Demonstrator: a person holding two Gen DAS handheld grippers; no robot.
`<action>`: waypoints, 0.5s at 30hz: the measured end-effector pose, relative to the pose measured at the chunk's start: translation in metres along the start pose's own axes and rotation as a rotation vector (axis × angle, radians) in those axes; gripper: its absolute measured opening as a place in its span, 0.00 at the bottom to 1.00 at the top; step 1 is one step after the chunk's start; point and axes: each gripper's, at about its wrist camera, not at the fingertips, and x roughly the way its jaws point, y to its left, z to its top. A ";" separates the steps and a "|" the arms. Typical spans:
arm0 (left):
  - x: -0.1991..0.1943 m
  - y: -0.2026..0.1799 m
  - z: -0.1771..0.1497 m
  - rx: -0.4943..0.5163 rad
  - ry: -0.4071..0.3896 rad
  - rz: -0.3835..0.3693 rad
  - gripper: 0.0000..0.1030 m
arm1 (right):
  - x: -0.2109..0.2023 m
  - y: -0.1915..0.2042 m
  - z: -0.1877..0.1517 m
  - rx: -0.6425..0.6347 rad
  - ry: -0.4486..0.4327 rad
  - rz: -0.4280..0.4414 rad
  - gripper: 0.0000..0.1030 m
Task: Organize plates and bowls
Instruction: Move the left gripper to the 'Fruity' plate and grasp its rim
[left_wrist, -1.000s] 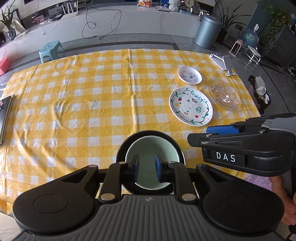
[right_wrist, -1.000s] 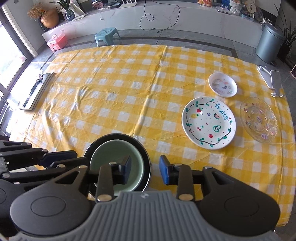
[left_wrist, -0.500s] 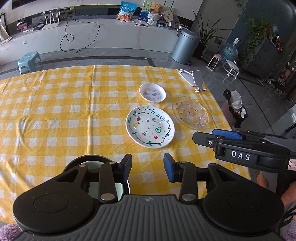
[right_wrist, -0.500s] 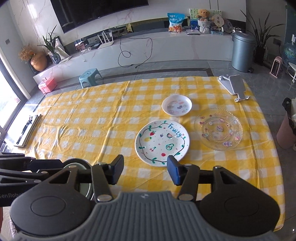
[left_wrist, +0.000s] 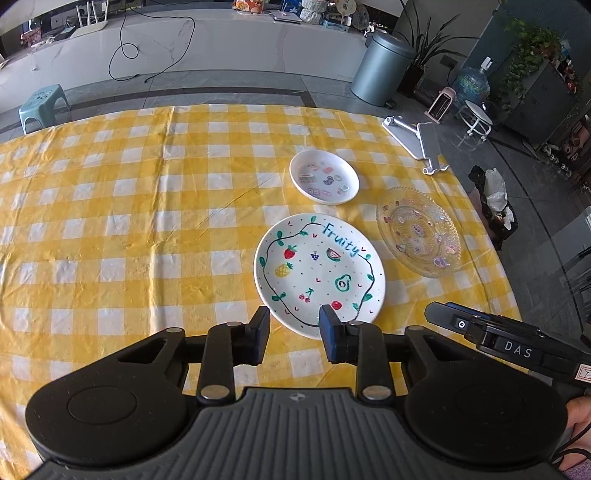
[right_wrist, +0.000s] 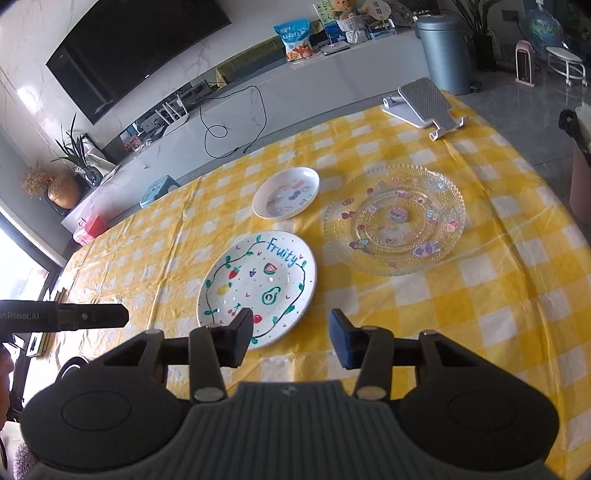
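Left wrist view: left gripper (left_wrist: 293, 325) and right gripper (right_wrist: 291, 330), jaws apart, empty and closing, hang at the near rim of the fruit-painted plate (left_wrist: 319, 273) on the yellow checked tablecloth (left_wrist: 129, 221), a small white dish (left_wrist: 324, 181) beyond it, a clear glass plate (left_wrist: 419, 236) to its right, a grey bin (left_wrist: 380, 74) on the floor behind.

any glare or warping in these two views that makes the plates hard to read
Left wrist view: fisheye bends the table edge; fruit plate sharp, evenly lit. Right wrist view: tilted and warped, window at left blown out, glass plate glints and looks soft, small plate readable.
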 end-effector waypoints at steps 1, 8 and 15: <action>0.006 0.002 0.005 -0.003 0.010 0.007 0.31 | 0.008 -0.005 0.001 0.028 0.007 0.013 0.39; 0.050 0.012 0.033 -0.021 0.089 0.037 0.27 | 0.051 -0.018 0.011 0.083 0.022 0.008 0.27; 0.089 0.023 0.046 -0.028 0.157 0.063 0.27 | 0.076 -0.030 0.016 0.139 0.044 0.046 0.25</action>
